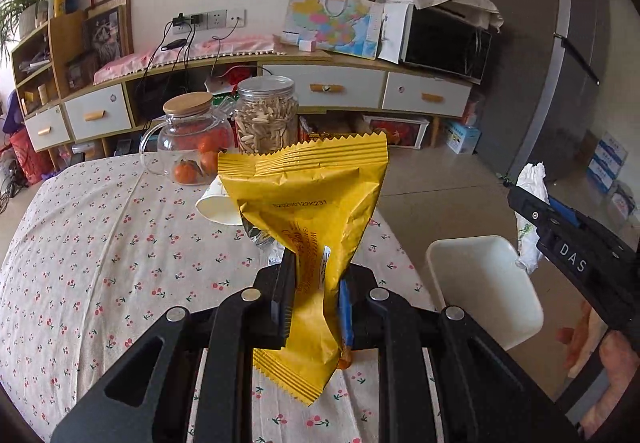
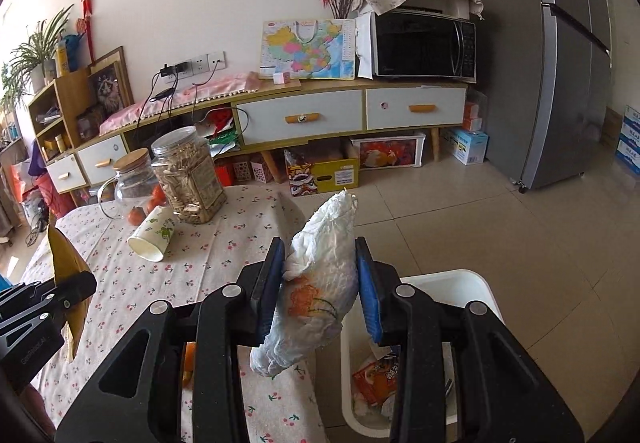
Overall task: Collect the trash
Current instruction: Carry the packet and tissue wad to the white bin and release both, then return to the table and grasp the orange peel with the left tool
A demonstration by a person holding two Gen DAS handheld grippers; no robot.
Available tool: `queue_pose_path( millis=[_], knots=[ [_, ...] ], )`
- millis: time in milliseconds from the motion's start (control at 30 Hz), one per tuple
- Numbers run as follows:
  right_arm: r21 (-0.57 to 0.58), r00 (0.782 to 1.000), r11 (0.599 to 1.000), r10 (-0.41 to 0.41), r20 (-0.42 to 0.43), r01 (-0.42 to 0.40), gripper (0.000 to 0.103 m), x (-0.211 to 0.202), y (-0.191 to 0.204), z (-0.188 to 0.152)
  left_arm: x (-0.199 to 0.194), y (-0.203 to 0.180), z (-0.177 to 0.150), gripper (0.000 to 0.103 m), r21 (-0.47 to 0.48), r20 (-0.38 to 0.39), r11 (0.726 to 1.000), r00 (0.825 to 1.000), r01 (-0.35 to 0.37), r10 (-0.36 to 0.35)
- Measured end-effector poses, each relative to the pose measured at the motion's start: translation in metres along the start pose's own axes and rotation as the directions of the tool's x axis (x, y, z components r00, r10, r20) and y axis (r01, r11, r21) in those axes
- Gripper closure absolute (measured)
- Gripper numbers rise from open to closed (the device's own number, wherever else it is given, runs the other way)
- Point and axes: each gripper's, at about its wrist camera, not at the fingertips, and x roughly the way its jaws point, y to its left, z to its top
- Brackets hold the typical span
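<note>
The left gripper (image 1: 314,303) pinches a crinkled, glossy yellow wrapper (image 1: 310,211) above the cherry-print table (image 1: 100,243). The right gripper (image 2: 320,283) clamps a wrinkled white tissue (image 2: 320,283); a white plastic bin (image 2: 460,279) sits at four o'clock.

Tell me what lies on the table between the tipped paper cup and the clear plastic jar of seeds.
Nothing: in the right wrist view only bare cherry-print tablecloth separates the tipped paper cup from the clear plastic jar of seeds.
</note>
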Motion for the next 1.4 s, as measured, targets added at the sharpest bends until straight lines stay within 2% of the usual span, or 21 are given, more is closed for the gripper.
queue_pose_path(
  millis=[133, 267, 367, 433, 500, 600, 733, 967, 1033, 1067, 1100, 1233, 1300, 1400],
  knots=[
    [0.047, 0.997, 0.997, -0.067, -0.023, 0.068, 0.070, 0.004, -0.028, 0.000, 0.006, -0.022, 0.004, 0.085, 0.022, 0.000, 0.999, 1.000, 0.028, -0.028],
    [0.075, 0.984, 0.982, -0.168, -0.054, 0.172, 0.068, 0.009, -0.053, -0.002, 0.015, -0.047, 0.010, 0.085, 0.047, -0.006, 0.997, 0.998, 0.062, -0.062],
    [0.122, 0.972, 0.964, -0.231, -0.052, 0.236, 0.036, 0.005, -0.073, -0.003, 0.021, -0.069, 0.015, 0.085, 0.070, -0.007, 0.993, 0.995, 0.095, -0.095],
    [0.145, 0.961, 0.950, -0.275, -0.038, 0.278, 0.030, -0.001, -0.085, -0.002, 0.026, -0.086, 0.018, 0.085, 0.090, -0.011, 0.989, 0.993, 0.118, -0.117],
    [0.158, 0.945, 0.932, -0.327, -0.021, 0.326, 0.017, -0.007, -0.095, -0.002, 0.030, -0.102, 0.020, 0.085, 0.107, -0.016, 0.984, 0.990, 0.140, -0.139],
    [0.190, 0.917, 0.901, -0.400, 0.008, 0.391, 0.009, -0.018, -0.110, -0.001, 0.034, -0.125, 0.024, 0.085, 0.132, -0.024, 0.977, 0.986, 0.169, -0.167],
    [0.234, 0.882, 0.859, -0.471, 0.009, 0.456, 0.007, -0.025, -0.131, 0.001, 0.042, -0.150, 0.025, 0.084, 0.147, -0.044, 0.968, 0.979, 0.202, -0.197],
    [0.315, 0.861, 0.812, -0.507, -0.039, 0.492, 0.007, -0.029, -0.162, -0.002, 0.062, -0.183, 0.029, 0.084, 0.134, -0.097, 0.955, 0.962, 0.265, -0.254],
    [0.330, 0.857, 0.803, -0.514, -0.040, 0.497, 0.007, -0.031, -0.166, -0.003, 0.068, -0.192, 0.031, 0.073, 0.127, -0.111, 0.948, 0.954, 0.293, -0.280],
    [0.336, 0.855, 0.799, -0.517, -0.042, 0.499, 0.007, -0.032, -0.168, -0.003, 0.072, -0.196, 0.032, 0.064, 0.121, -0.124, 0.947, 0.951, 0.297, -0.282],
    [0.342, 0.854, 0.796, -0.518, -0.044, 0.500, 0.007, -0.032, -0.169, -0.003, 0.075, -0.198, 0.033, 0.047, 0.108, -0.131, 0.949, 0.950, 0.297, -0.283],
    [0.341, 0.859, 0.800, -0.509, -0.049, 0.494, 0.007, -0.032, -0.168, -0.004, 0.079, -0.198, 0.035, 0.045, 0.081, -0.141, 0.952, 0.949, 0.294, -0.281],
    [0.330, 0.864, 0.808, -0.502, -0.047, 0.488, 0.007, -0.031, -0.165, -0.004, 0.078, -0.196, 0.033, 0.042, 0.100, -0.133, 0.960, 0.960, 0.262, -0.248],
    [0.310, 0.869, 0.822, -0.494, -0.032, 0.479, 0.007, -0.031, -0.157, -0.002, 0.074, -0.188, 0.032, 0.033, 0.117, -0.102, 0.975, 0.979, 0.188, -0.177]
  ],
)
